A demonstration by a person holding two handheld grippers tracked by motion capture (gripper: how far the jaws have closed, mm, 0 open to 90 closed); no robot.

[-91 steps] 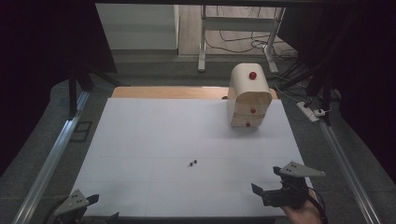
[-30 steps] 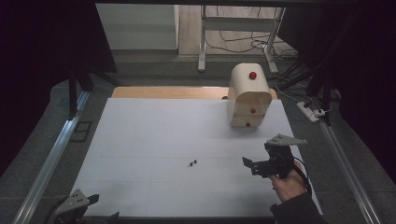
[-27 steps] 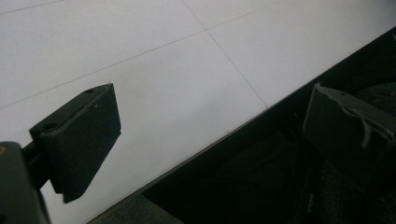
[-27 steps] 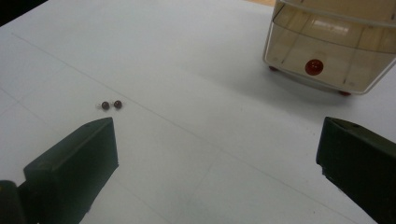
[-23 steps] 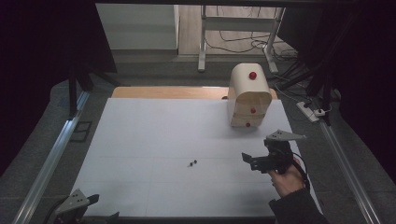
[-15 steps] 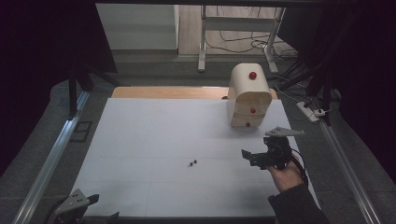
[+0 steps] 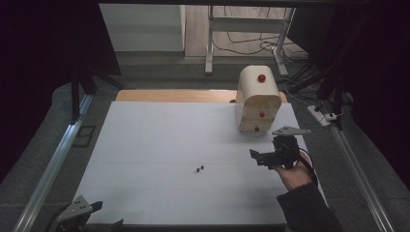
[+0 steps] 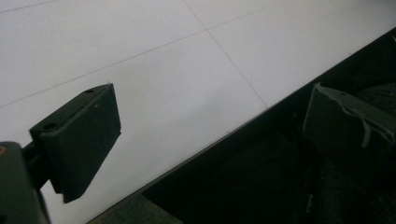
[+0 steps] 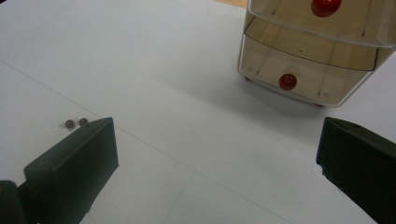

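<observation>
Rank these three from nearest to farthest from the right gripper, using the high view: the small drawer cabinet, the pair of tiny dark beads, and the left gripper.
1. small drawer cabinet: just beyond the right gripper, at the table's far right.
2. pair of tiny dark beads: to its left, mid-table.
3. left gripper: at the near left corner, farthest away.
</observation>
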